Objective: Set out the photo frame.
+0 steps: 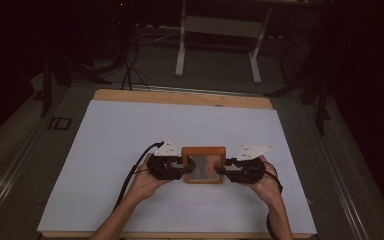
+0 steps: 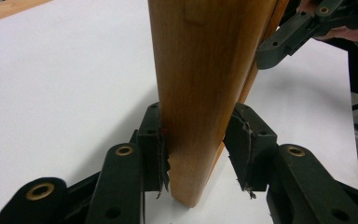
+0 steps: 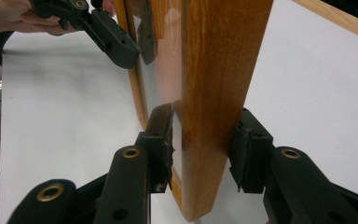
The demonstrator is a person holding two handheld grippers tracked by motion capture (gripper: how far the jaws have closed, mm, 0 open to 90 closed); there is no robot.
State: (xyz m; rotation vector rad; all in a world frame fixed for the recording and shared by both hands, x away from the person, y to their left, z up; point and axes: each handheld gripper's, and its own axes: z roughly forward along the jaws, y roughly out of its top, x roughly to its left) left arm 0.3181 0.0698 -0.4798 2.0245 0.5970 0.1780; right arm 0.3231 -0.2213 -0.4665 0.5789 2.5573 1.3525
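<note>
Both claws closing snug on wooden frame [image 1: 203, 164]: left gripper [image 1: 180, 166], right gripper [image 1: 223, 167] gripping opposite edges; should be keeping pressure even, frame level.

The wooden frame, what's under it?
Under the orange-brown wooden frame lies the white sheet covering the table. Each hand-held gripper pinches one side; whatever is directly beneath stays hidden.

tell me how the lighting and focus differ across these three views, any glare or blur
High view: dim, surroundings nearly black, the white table cover the brightest area, the wooden frame small and soft. Left gripper view: brighter, frame edge fairly sharp, the other gripper slightly blurred. Right gripper view: a pale sheen on the frame's glass, the hand at top left out of focus.
</note>
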